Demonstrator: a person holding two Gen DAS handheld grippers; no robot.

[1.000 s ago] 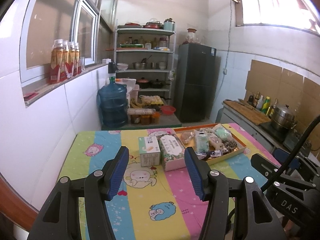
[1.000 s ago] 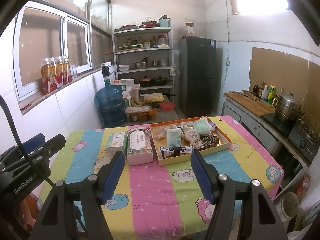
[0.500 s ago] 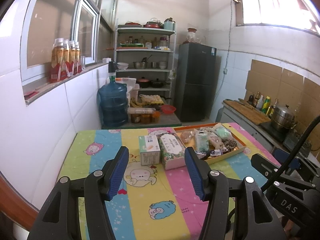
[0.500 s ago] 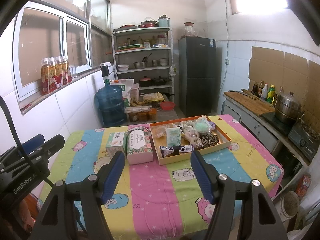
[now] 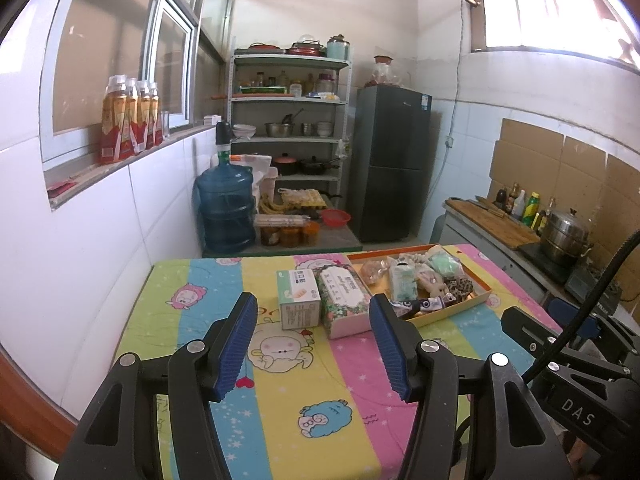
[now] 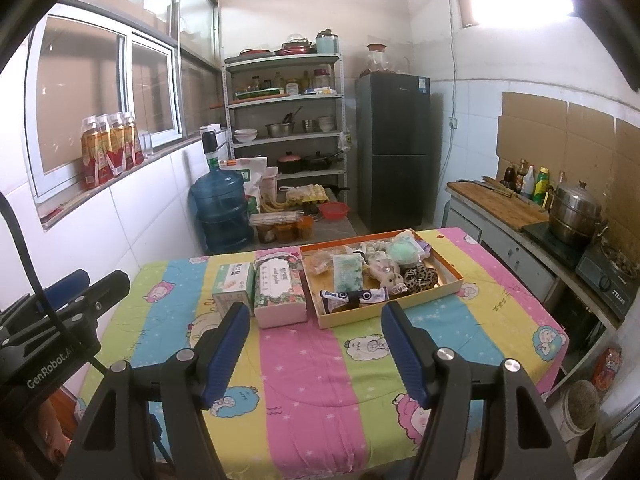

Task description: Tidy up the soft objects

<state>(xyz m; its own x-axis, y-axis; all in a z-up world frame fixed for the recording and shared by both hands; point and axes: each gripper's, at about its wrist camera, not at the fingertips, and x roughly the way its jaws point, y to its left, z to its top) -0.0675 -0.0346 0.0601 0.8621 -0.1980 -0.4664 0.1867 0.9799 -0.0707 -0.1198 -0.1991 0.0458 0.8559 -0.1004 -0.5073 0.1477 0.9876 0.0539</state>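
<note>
Grippers are what we see first: the left gripper [image 5: 312, 340] and the right gripper [image 6: 314, 350] both hang above the near part of the table [image 6: 320, 380], which wears a striped cartoon cloth. On each one the blue pads stand spread apart, and we find nothing between them. The soft objects lie together in a shallow orange tray [image 6: 452, 276] on the far right part of the table: a green pack [image 6: 348, 274], a plush toy [image 6: 386, 274], a leopard-print piece [image 6: 420, 278] and a dark printed roll [image 6: 354, 295] at the tray's near edge. Just left of the tray we see a floral tissue box [image 6: 278, 294], and beside it a small green carton [image 6: 232, 286].
</note>
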